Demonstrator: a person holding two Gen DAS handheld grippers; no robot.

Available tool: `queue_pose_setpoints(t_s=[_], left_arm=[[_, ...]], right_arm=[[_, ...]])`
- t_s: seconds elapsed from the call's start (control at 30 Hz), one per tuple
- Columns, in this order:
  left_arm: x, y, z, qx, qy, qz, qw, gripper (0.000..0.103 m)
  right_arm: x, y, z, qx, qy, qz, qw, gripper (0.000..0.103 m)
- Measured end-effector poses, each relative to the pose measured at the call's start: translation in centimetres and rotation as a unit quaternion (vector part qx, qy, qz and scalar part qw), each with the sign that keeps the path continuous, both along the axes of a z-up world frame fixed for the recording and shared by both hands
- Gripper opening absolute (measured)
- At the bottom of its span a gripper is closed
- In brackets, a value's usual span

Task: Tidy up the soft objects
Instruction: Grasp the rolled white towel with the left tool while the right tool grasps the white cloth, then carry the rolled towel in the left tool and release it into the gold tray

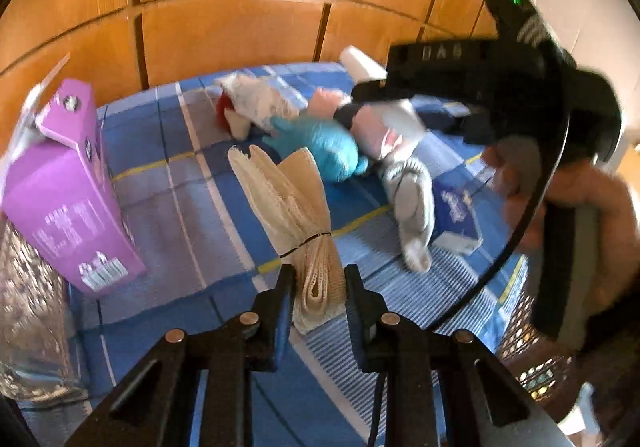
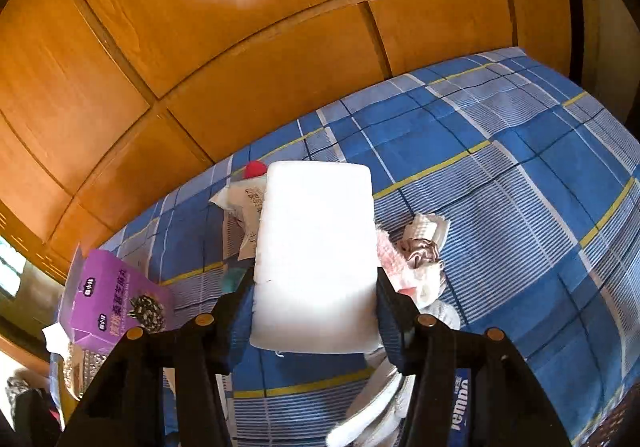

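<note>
Purple carton (image 1: 64, 191) standing at far left on the blue plaid bedspread (image 1: 192, 207), tilted, flap open. Just right of it, cream mesh cloth (image 1: 288, 203), bundled and tied with a thin black band, lower end clamped between the fingers of the left claw (image 1: 318, 287), upper end fanning up and away from the tips. Beyond the bundle, a heap of soft things on the bed: red-and-white plush (image 1: 240, 107), teal plush (image 1: 328, 151), grey sock (image 1: 412, 207) trailing over a blue tissue pack (image 1: 460, 211). Farther right, blurred, the right claw's black body raised above the heap, gripped by a bare hand (image 1: 576, 207) at the frame edge.

From the right wrist: same purple carton (image 2: 116, 299) low left, then white foam block (image 2: 316, 255) squeezed flat between the fingers of the right claw (image 2: 316, 287), held above the bedspread, hiding most of the heap. Pink-and-white cloth (image 2: 416, 263) peeping out at its right edge.
</note>
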State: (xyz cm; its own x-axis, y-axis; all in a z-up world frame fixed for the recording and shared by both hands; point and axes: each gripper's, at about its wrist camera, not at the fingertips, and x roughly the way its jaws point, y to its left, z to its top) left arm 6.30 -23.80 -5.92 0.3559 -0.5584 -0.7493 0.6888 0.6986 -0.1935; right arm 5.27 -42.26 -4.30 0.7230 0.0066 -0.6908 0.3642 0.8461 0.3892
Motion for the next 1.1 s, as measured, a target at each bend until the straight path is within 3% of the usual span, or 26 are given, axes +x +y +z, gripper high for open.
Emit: queue_pose_setpoints(t_s=[0.07,0.17,0.33,0.5,0.6,0.67,0.77,0.9,1.0,1.1], left_arm=[[0.4,-0.4,0.7,0.0,-0.004,-0.001,1.0,0.024],[1.3,-1.2,2.1,-0.003,-0.009,-0.002,1.0,0.024],[4.1,-2.1,6.8,-0.026,-0.037,0.01,0.999,0.024],[9.3,3.1,12.1,-0.07,-0.054,0.11,0.99,0.025],[11.9,9.8,13.6,-0.074,-0.072,0.199,0.9745,0.025],[12.7,13.9,13.4,-0.064,-0.079,0.245,0.9641,0.025],[12.9,21.6,11.7,-0.056,-0.066,0.325,0.9416,0.025],[11.5,30.1,6.4,-0.033,-0.018,0.412,0.9106,0.025],[10.5,33.3,2.1,-0.017,0.03,0.444,0.8954,0.026],[9.5,34.4,-1.2,0.01,0.048,0.458,0.8874,0.031]], right_arm=[[-0.3,-0.1,0.3,-0.023,0.0,-0.017,1.0,0.054],[-0.7,-1.0,0.3,-0.014,-0.004,-0.038,0.999,0.054],[-1.1,-1.0,0.4,-0.008,-0.003,-0.036,0.999,0.054],[-0.7,0.1,0.6,-0.03,-0.008,-0.008,1.0,0.054],[-0.6,0.6,0.8,-0.041,-0.009,-0.001,0.999,0.054],[-0.6,0.7,0.9,-0.044,-0.009,0.0,0.999,0.054],[-0.5,0.9,0.8,-0.05,-0.007,0.0,0.999,0.054],[-0.4,1.3,0.9,-0.063,-0.001,0.006,0.998,0.054],[-0.1,1.8,0.7,-0.075,0.007,0.012,0.997,0.054],[0.2,2.2,0.5,-0.089,0.018,0.014,0.996,0.054]])
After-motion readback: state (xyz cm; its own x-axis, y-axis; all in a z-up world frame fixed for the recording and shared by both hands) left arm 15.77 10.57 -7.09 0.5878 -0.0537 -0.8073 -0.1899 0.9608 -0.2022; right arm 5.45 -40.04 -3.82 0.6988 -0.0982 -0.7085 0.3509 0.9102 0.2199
